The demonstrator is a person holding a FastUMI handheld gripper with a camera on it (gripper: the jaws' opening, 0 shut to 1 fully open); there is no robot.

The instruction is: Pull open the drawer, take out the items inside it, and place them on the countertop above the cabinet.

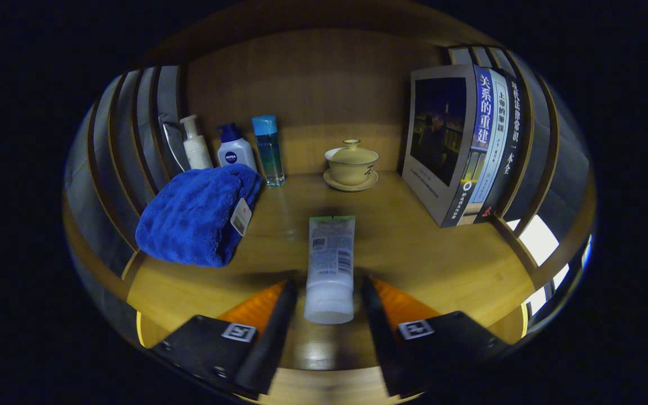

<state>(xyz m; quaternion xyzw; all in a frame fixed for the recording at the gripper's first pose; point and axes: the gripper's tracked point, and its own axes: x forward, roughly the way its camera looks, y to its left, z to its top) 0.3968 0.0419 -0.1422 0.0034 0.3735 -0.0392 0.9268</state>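
A white tube (331,264) with a green end and a white cap lies flat on the wooden countertop (414,253), cap end toward me. My gripper (328,283) is open. Its fingers stand on either side of the cap end, each with a thin gap to the tube, so neither presses on it. A folded blue towel (194,216) with a paper tag rests on the countertop beyond the left finger.
At the back left stand a white pump bottle (196,145), a white bottle with a blue cap (235,149) and a clear blue bottle (268,149). A lidded tea bowl on a saucer (351,163) sits at the back centre. Upright books (462,143) lean at the right. Slatted walls close both sides.
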